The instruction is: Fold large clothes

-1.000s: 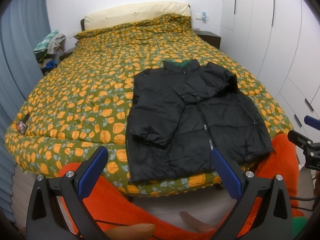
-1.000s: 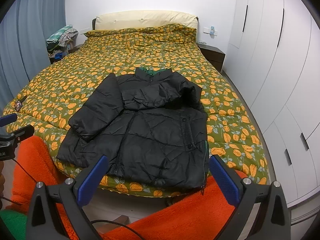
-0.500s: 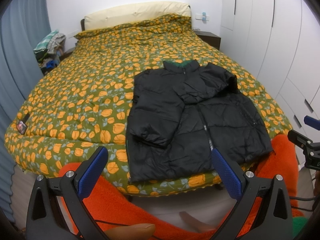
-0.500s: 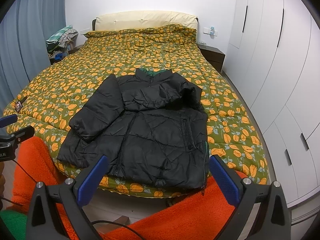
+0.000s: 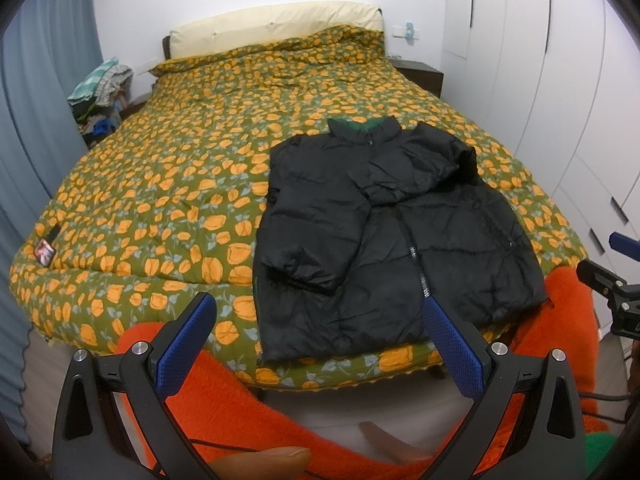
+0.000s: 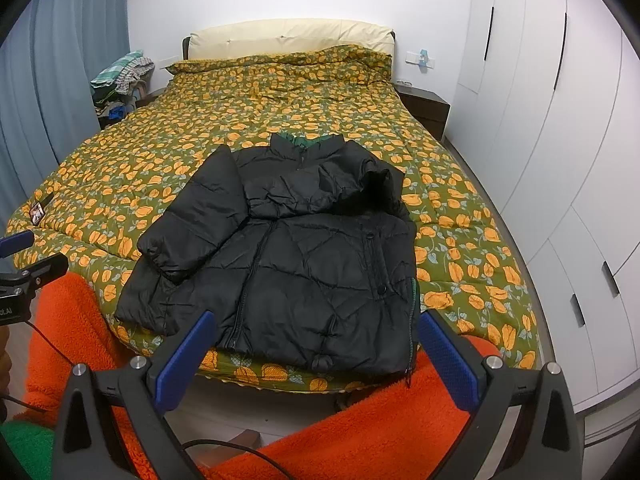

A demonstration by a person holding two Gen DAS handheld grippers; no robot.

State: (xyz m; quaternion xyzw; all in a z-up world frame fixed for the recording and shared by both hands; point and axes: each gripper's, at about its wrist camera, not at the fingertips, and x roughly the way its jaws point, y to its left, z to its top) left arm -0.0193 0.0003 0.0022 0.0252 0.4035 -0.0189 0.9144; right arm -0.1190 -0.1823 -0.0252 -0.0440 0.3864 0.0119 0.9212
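A black puffer jacket (image 5: 400,232) (image 6: 296,256) with a green collar lining lies front up at the foot of the bed, zipped. Its right sleeve is folded across the chest; the left sleeve lies down along its side. My left gripper (image 5: 318,312) is open, held back from the bed's foot edge with nothing between its blue pads. My right gripper (image 6: 316,332) is open too, hovering short of the jacket's hem. Each gripper shows at the edge of the other's view.
The bed (image 5: 168,184) (image 6: 472,248) carries a green quilt with orange flowers. Orange fleece sleeves (image 5: 240,412) (image 6: 360,432) fill the foreground. White wardrobe doors (image 6: 560,128) line the right, a blue curtain (image 5: 32,128) the left, with a clothes pile (image 5: 100,92) and a nightstand (image 6: 424,108).
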